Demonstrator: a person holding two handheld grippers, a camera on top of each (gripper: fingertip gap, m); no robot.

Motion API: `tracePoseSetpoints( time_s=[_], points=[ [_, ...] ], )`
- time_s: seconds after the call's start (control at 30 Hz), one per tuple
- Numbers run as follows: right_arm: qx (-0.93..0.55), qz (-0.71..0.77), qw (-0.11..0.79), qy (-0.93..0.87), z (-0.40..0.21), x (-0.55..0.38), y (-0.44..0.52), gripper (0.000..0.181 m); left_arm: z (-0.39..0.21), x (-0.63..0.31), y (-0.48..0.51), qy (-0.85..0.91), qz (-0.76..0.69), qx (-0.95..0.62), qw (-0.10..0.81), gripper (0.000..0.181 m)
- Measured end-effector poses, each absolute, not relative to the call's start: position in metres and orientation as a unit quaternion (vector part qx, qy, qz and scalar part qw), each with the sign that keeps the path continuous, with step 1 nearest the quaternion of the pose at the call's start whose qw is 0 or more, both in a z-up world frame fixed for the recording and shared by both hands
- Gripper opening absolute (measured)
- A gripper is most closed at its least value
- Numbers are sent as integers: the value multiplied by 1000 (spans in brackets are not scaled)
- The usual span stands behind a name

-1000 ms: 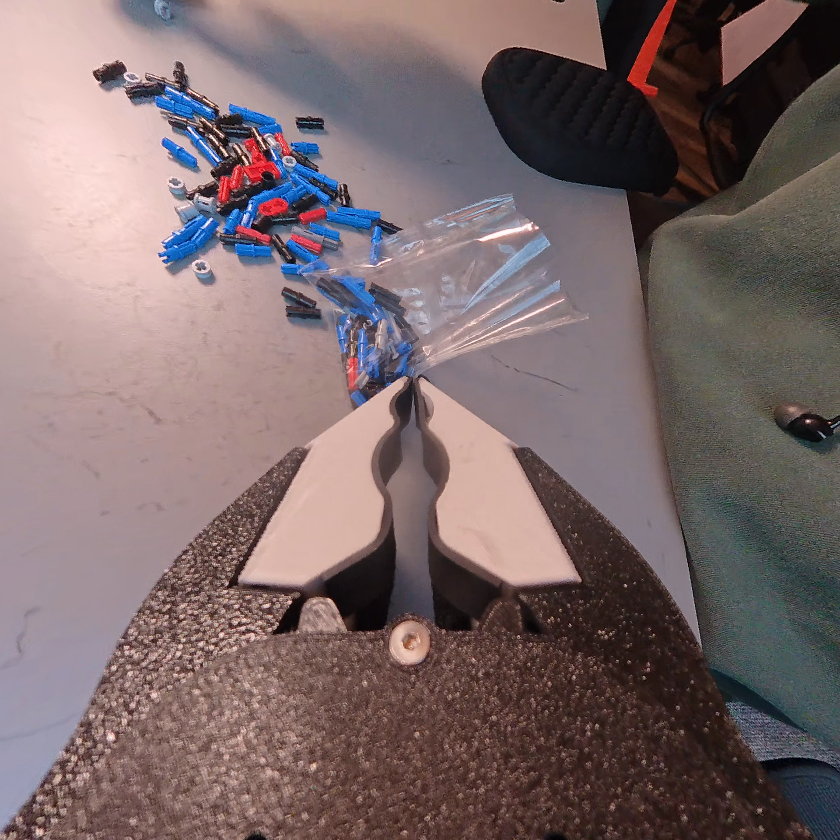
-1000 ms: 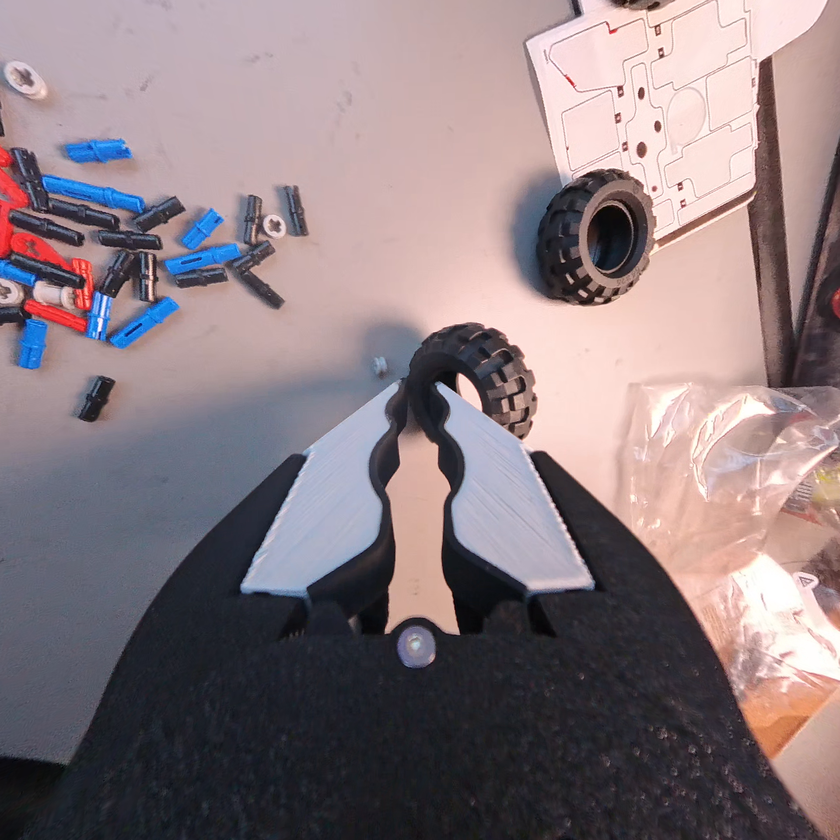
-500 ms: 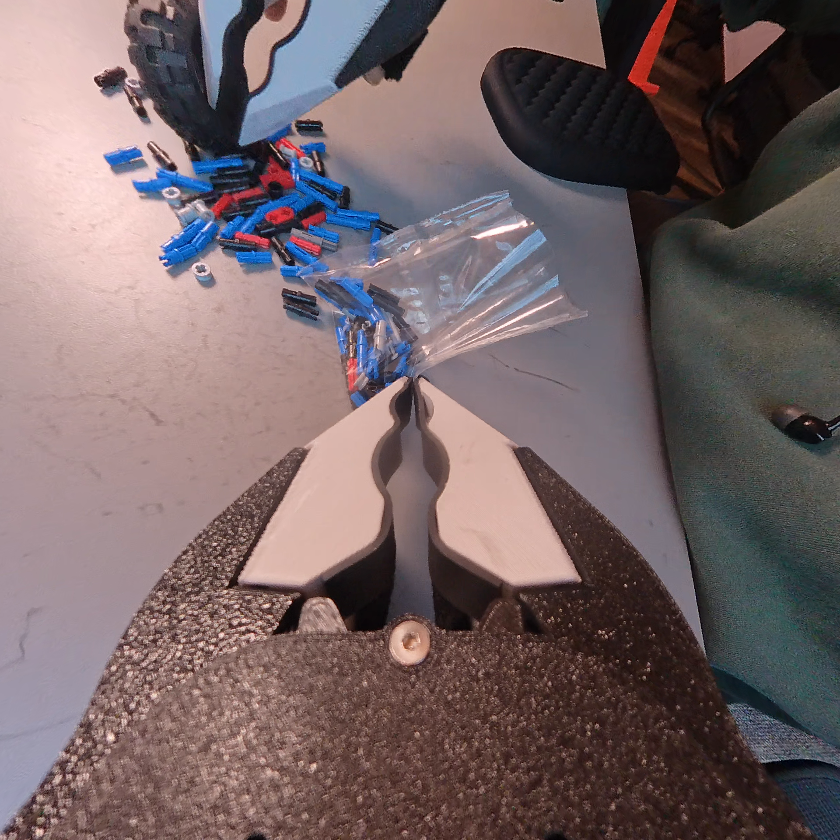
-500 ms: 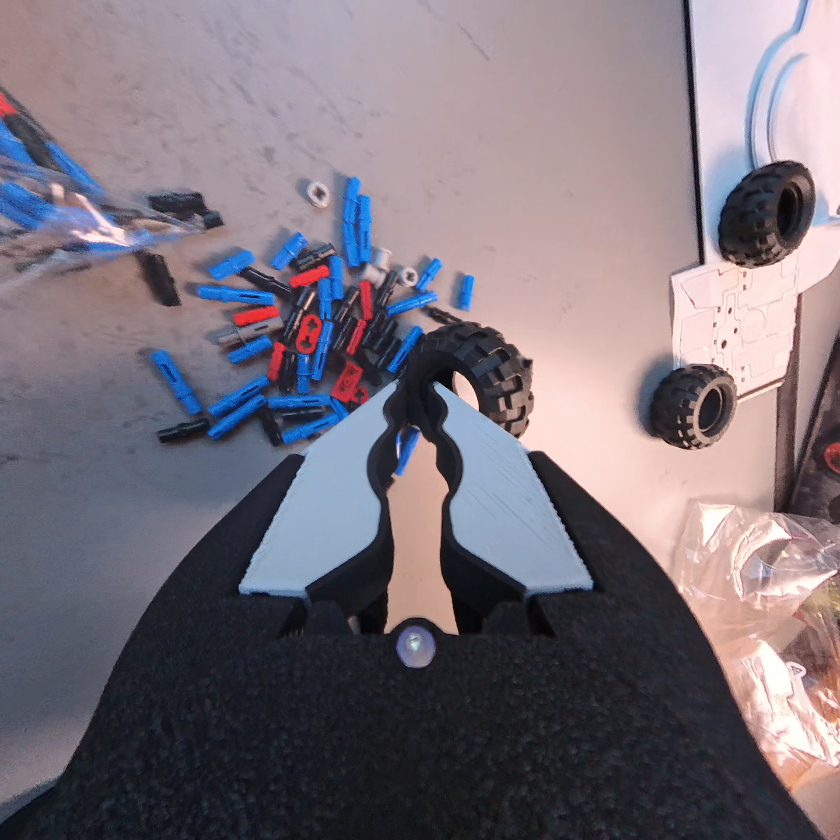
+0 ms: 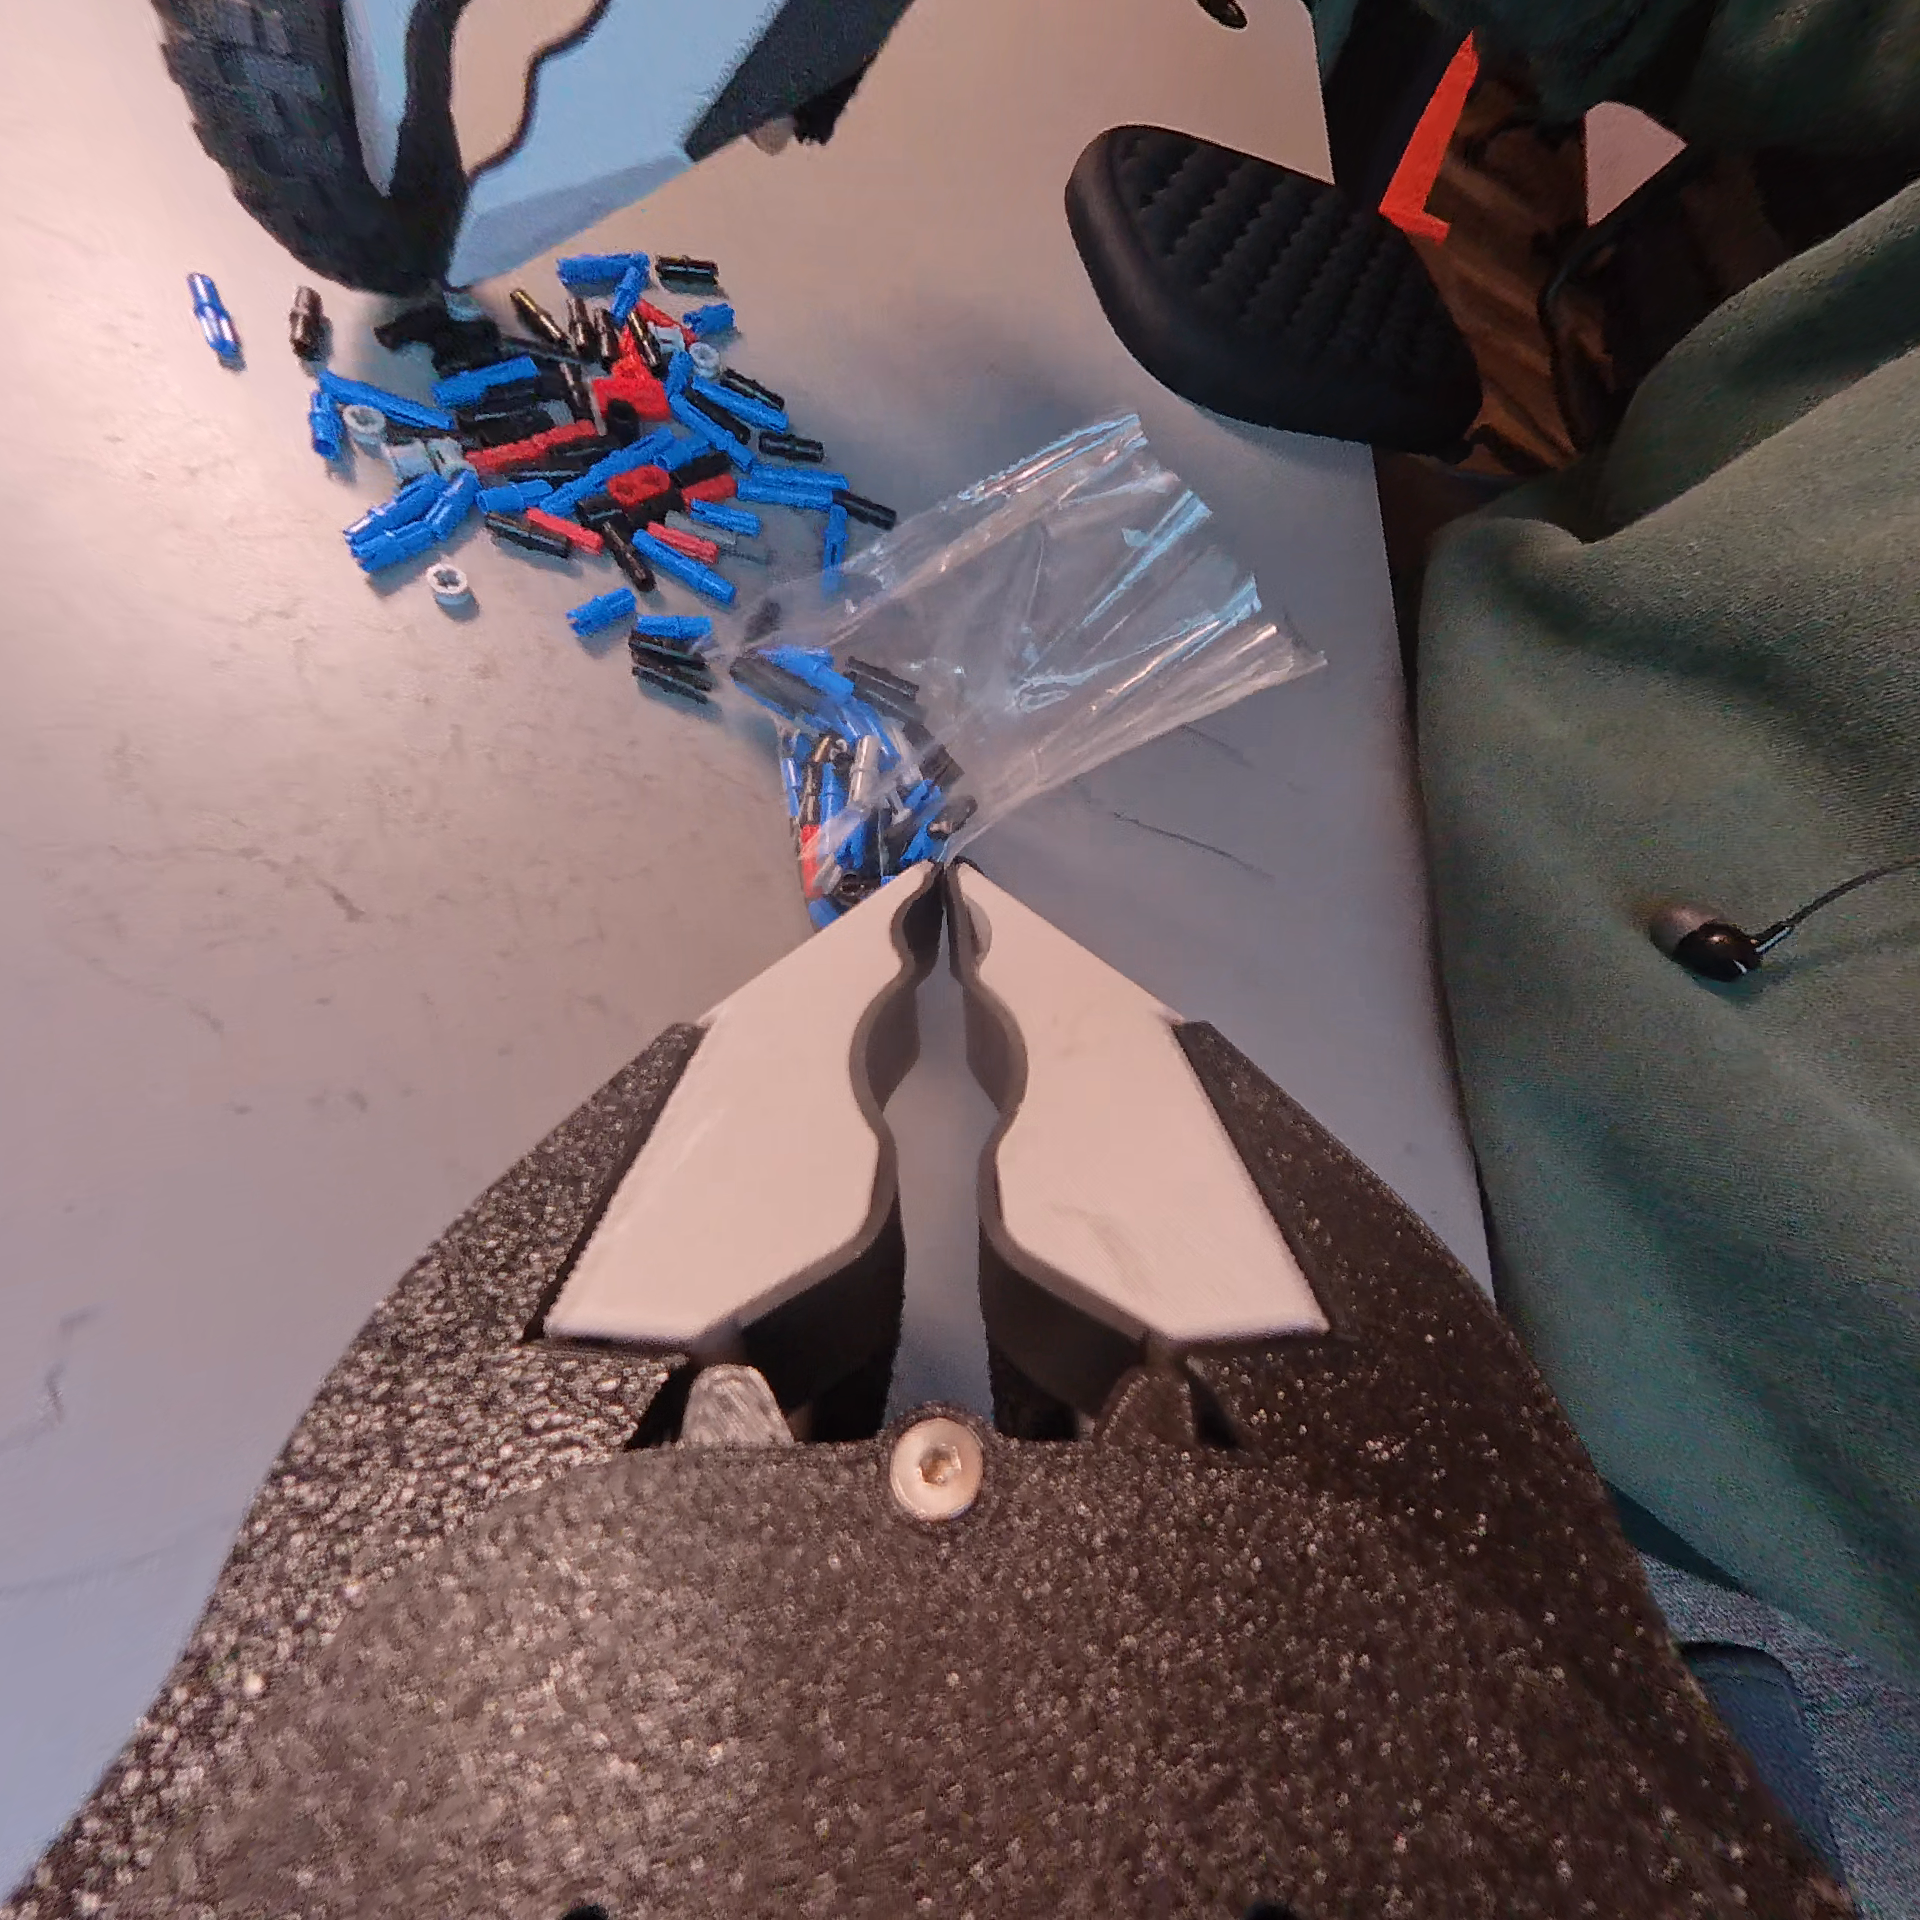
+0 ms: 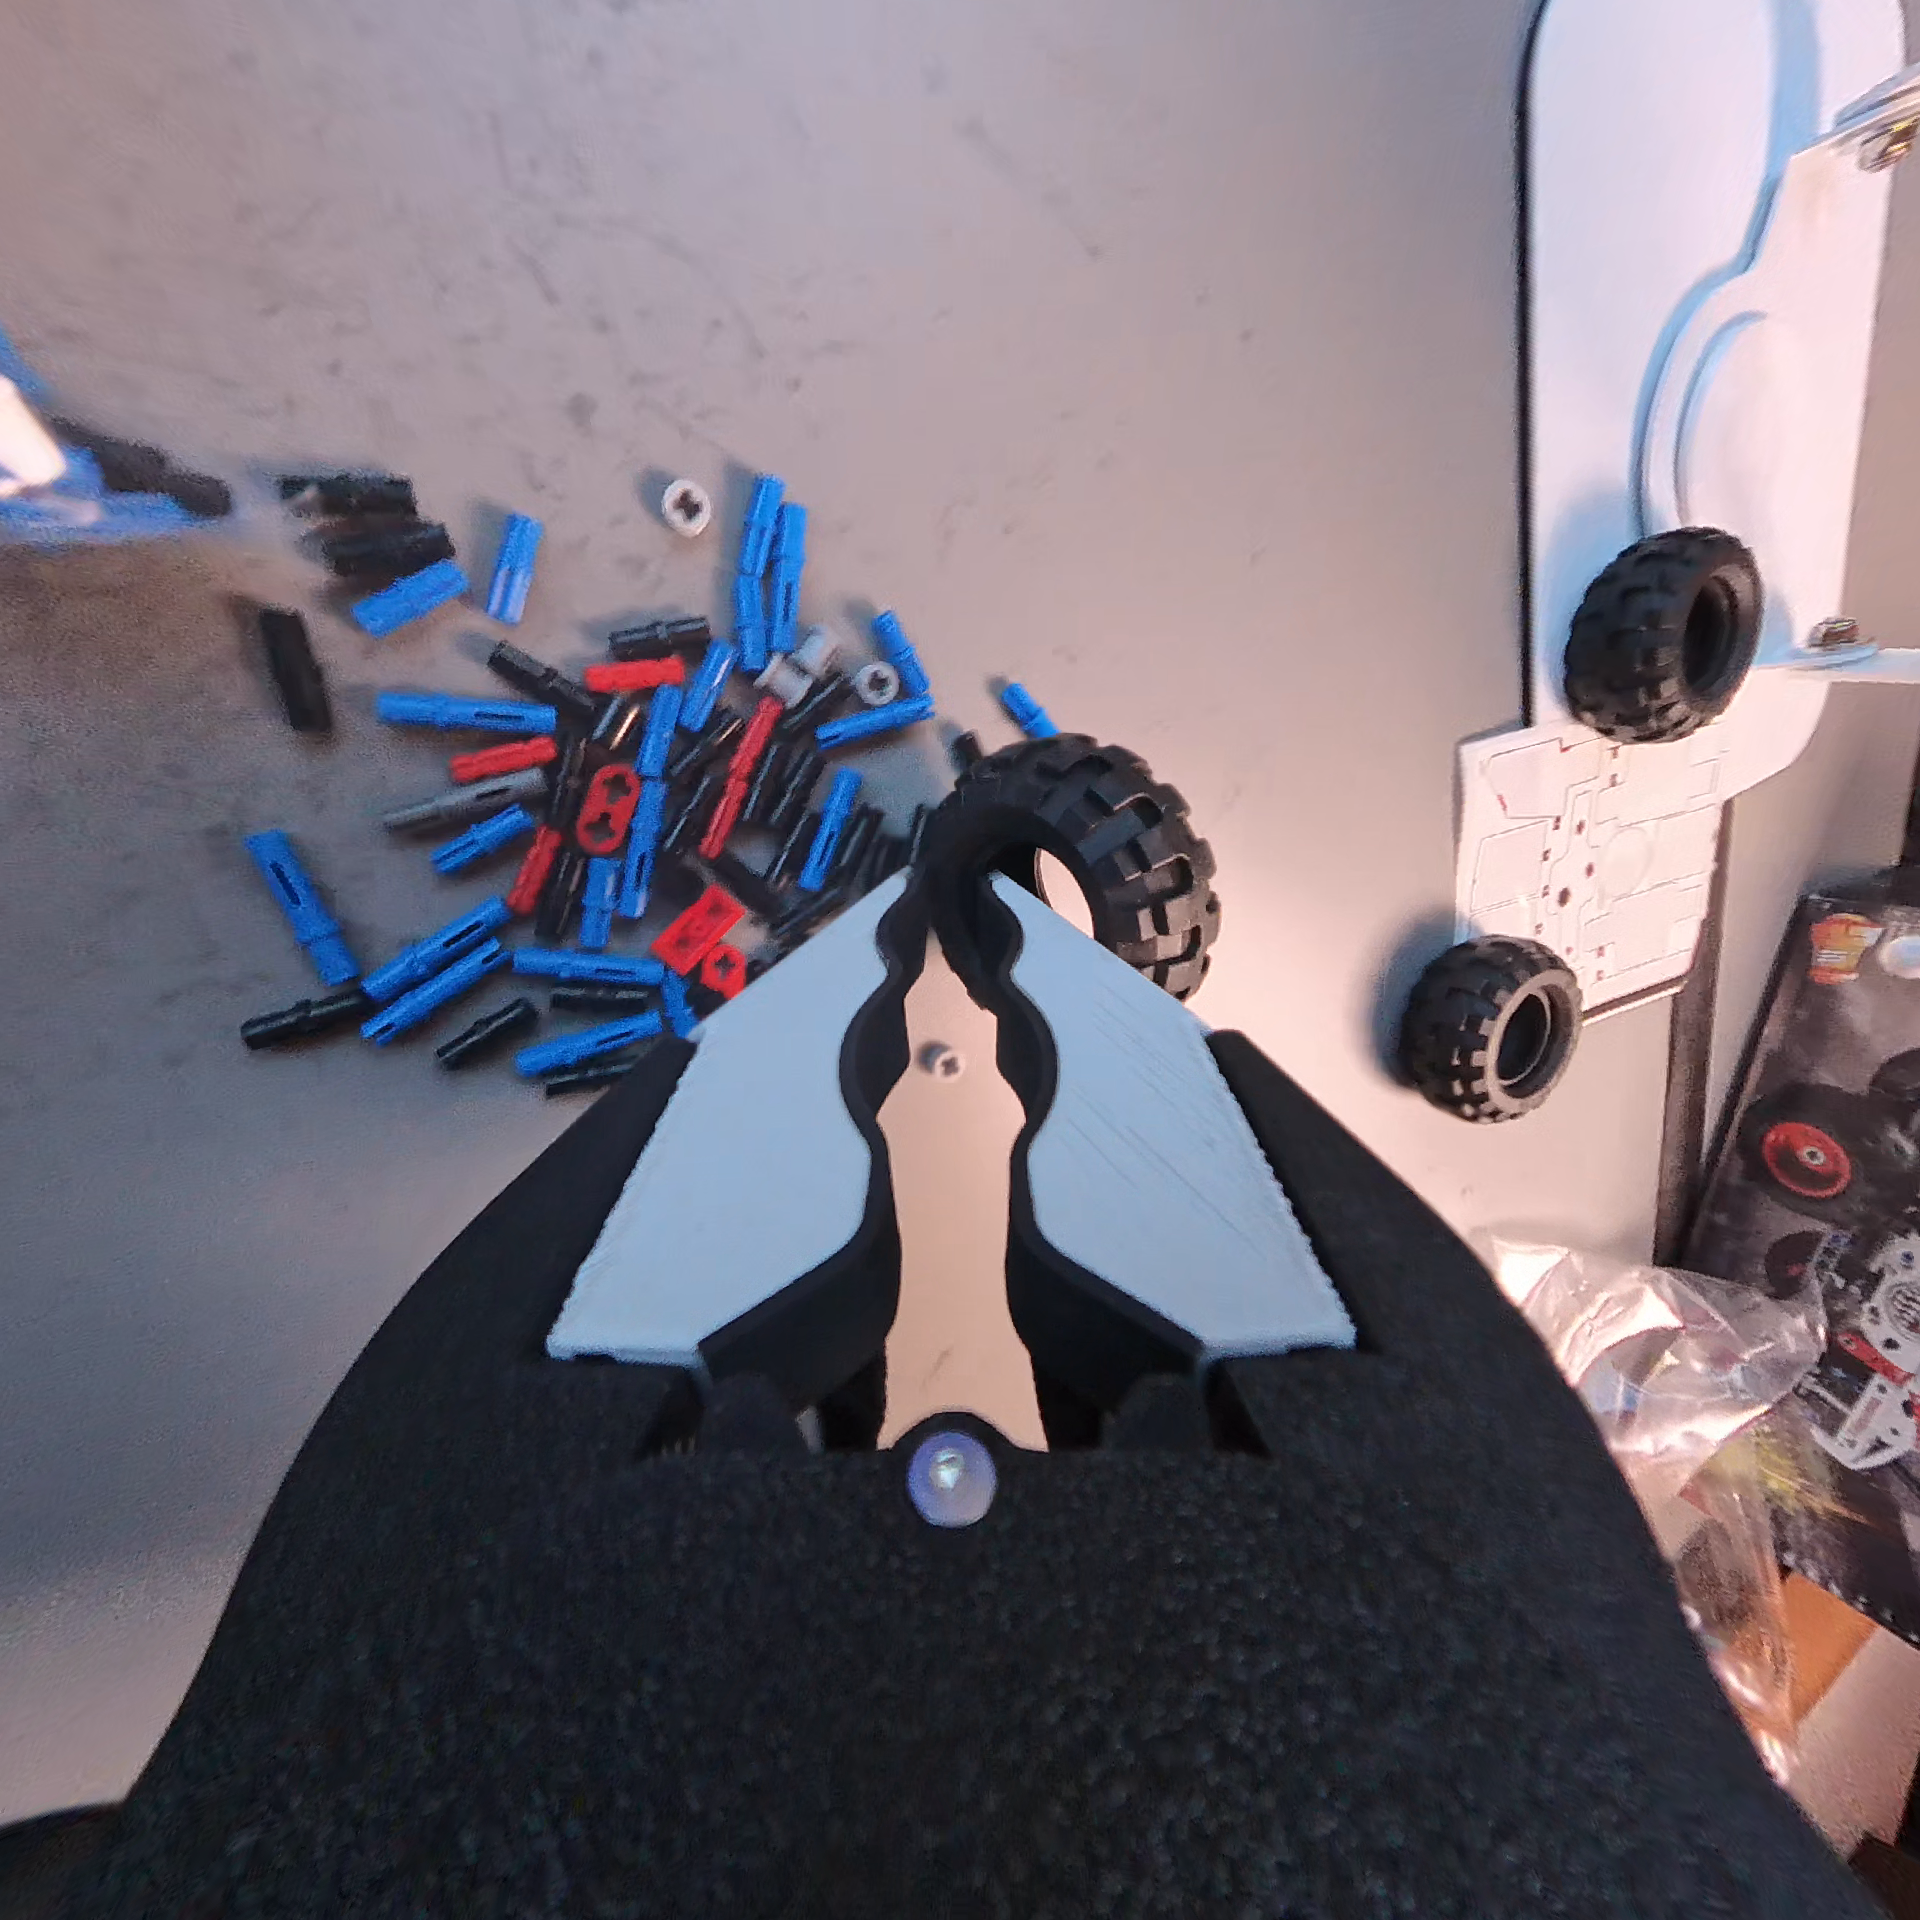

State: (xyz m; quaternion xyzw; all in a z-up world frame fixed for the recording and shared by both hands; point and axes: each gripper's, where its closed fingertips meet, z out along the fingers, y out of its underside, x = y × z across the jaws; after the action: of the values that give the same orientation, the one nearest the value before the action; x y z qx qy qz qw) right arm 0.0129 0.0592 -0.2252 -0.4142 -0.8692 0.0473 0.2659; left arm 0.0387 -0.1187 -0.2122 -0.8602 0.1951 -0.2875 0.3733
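the right gripper (image 6: 954, 883) has its pale ridged fingers pinched onto the wall of a knobby black rubber tyre (image 6: 1101, 852), held at the 3 o'clock edge of a scatter of small plastic pins (image 6: 582, 810), blue, black and red, on a scuffed grey table (image 6: 935, 312). two more tyres (image 6: 1662, 644) sit well apart at 3 o'clock, beside a white cut-out sheet (image 6: 1590, 831). the left gripper (image 5: 940, 883) has its smooth grey fingers closed on the gathered neck of a crinkled clear bag (image 5: 1039, 623) with pins inside. open tabletop lies at 9 o'clock; the table edge, a green garment (image 5: 1683, 935) and a black ribbed pad (image 5: 1257, 312) close in toward 2 o'clock.
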Motion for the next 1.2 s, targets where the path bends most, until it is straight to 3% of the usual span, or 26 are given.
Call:
tracePoseSetpoints(
  time_s=[0.23,0.6,0.87,1.2],
  points=[
    [-376,52,285,-880,-231,-36,62,8,-215,30,-123,174,-278,-872,364,0],
    [-247,67,226,-940,-229,24,-15,8,-219,23,-119,149,-277,-880,356,0],
    [-224,70,250,-939,-226,-37,0,9,-221,22,-119,148,-268,-884,354,0],
    [-77,115,223,-965,-232,27,-46,8,-222,23,-119,151,-266,-885,350,0]
  ],
)
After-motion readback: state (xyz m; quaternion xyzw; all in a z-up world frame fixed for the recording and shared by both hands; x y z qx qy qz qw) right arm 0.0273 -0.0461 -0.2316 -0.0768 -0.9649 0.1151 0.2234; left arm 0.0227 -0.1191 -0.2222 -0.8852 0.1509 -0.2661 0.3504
